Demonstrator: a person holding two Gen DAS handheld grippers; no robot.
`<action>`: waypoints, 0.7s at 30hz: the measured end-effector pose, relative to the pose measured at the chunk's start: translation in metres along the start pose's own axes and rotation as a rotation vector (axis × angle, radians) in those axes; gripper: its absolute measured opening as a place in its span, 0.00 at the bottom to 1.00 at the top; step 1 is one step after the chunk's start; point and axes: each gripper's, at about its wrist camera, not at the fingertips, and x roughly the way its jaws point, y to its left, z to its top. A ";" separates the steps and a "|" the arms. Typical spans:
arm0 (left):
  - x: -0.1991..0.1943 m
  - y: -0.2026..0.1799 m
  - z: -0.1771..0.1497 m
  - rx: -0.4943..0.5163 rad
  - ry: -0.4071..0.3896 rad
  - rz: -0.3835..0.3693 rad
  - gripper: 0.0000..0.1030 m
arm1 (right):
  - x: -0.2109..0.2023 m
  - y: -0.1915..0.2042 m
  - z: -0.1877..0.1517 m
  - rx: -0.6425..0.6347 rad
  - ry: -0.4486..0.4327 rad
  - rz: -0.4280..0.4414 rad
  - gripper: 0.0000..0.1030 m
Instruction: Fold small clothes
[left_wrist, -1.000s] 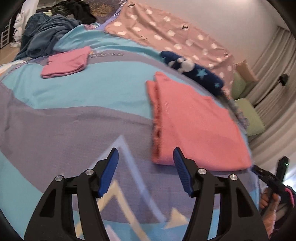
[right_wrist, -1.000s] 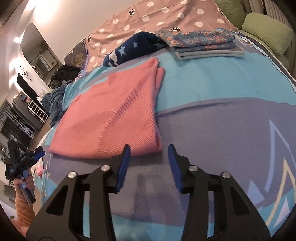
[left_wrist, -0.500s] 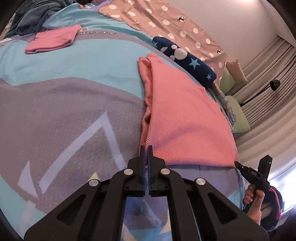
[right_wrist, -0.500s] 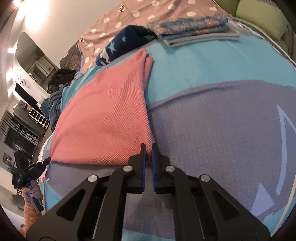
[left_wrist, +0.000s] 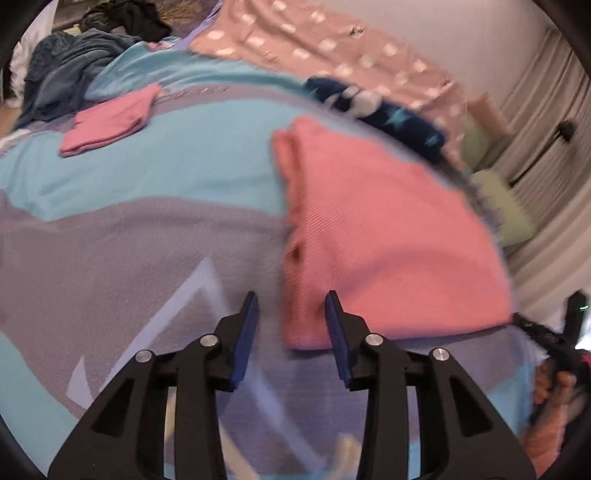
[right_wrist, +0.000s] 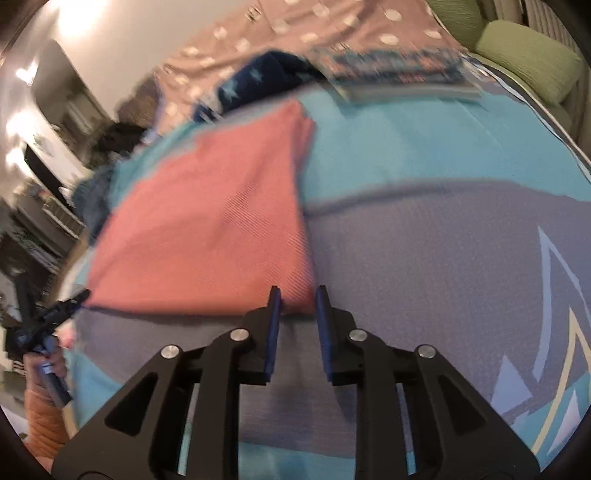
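Salmon-pink ribbed knit garment (left_wrist: 391, 236), folded flat into 1 long panel, lies on the bed's teal, grey and lilac patterned cover (left_wrist: 147, 177), its near hem toward both tools.

Left wrist view, left to right: 1 heap of dark blue and black clothes (left_wrist: 70, 74) at the far left corner; 1 small folded magenta-pink piece (left_wrist: 110, 120) lying alone on the teal band, well apart from the salmon garment; the left tool (left_wrist: 291, 314), its 2 blue-padded fingers spread and opening, the garment's near left corner between them with neither pad pressing on it; 1 rolled navy cloth with white dots and pale stars (left_wrist: 376, 110) just behind the garment's far end; 1 dusty-pink polka-dot sheet (left_wrist: 332, 48) beyond that; 2 green cushions at the right edge; the right hand, blurred, at the lower right.

Right wrist view, left to right: the left hand (right_wrist: 48, 365) gripping its handle; the salmon garment (right_wrist: 207, 229); the right tool (right_wrist: 297, 301), jaws narrowly apart and opening, the garment's near right corner sitting between them, unpinched; 1 stack of 2 folded pieces, floral over grey (right_wrist: 399, 74), blurred, at the far right of the bed; 1 green cushion (right_wrist: 532, 59).
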 end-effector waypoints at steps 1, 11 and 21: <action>-0.002 -0.002 -0.002 0.021 -0.019 0.007 0.37 | -0.002 -0.003 -0.001 0.015 0.000 0.008 0.20; -0.045 -0.005 -0.016 -0.059 0.019 -0.141 0.45 | -0.037 -0.011 -0.022 0.123 -0.010 0.168 0.37; 0.012 0.025 -0.015 -0.431 -0.014 -0.373 0.28 | 0.024 -0.025 0.011 0.434 -0.019 0.258 0.34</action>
